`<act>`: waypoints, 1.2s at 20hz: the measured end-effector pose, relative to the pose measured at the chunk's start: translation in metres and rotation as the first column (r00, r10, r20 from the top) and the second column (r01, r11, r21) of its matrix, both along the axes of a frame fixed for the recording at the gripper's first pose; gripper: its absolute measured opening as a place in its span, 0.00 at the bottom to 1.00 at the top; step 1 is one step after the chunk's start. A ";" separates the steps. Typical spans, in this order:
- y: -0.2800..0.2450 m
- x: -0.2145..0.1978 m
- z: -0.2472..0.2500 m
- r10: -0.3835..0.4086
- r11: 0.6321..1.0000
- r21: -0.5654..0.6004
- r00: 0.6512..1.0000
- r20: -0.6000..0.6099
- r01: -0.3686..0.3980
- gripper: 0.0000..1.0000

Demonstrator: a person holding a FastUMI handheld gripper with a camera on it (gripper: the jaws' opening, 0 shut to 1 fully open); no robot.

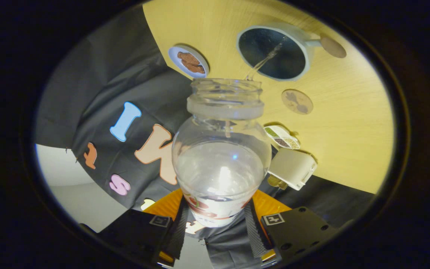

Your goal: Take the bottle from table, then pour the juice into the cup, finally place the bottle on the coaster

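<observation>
the gripper [215,224] is clamped on the bottle [220,157] (tipped, mouth forward), its long axis aimed at the cup [274,52] beyond, near the table [349,123] edge.

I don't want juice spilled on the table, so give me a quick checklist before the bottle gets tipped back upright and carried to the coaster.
1. Grip: claw fingers press both sides of the bottle near its base: ok.
2. Stream: a thin stream leaves the bottle mouth and lands inside the cup: ok.
3. Spill on the table around the cup: none seen: ok.
4. Cup fill level: cannot tell.
5. Juice left in the bottle: plenty, so right it slowly: ok.
6. Coaster beside the cup is bare: ok.
</observation>
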State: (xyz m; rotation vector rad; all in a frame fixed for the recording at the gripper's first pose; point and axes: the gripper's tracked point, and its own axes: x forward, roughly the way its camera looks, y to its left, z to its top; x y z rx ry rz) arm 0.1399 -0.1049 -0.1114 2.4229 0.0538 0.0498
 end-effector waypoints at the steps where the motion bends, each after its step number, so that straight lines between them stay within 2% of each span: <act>1: 0.002 -0.002 -0.001 0.005 1.000 -0.003 1.000 -0.002 -0.005 0.74; 5: 0.005 -0.002 -0.007 0.013 1.000 -0.025 1.000 -0.013 -0.013 0.74; 9: 0.016 -0.003 -0.017 0.031 0.988 -0.148 0.999 -0.038 -0.036 0.74; 12: 0.026 -0.007 -0.031 0.035 0.954 -0.296 0.997 -0.072 -0.055 0.74; 14: 0.031 -0.003 -0.040 0.021 0.911 -0.407 0.995 -0.096 -0.059 0.74; 16: 0.036 -0.007 -0.055 0.017 0.845 -0.527 0.990 -0.141 -0.090 0.74; 19: 0.041 -0.009 -0.077 -0.009 0.707 -0.693 0.977 -0.213 -0.144 0.74; 21: 0.041 -0.009 -0.077 -0.044 0.593 -0.791 0.976 -0.215 -0.147 0.74; 24: 0.040 -0.011 -0.090 -0.088 0.395 -0.892 0.957 -0.275 -0.220 0.75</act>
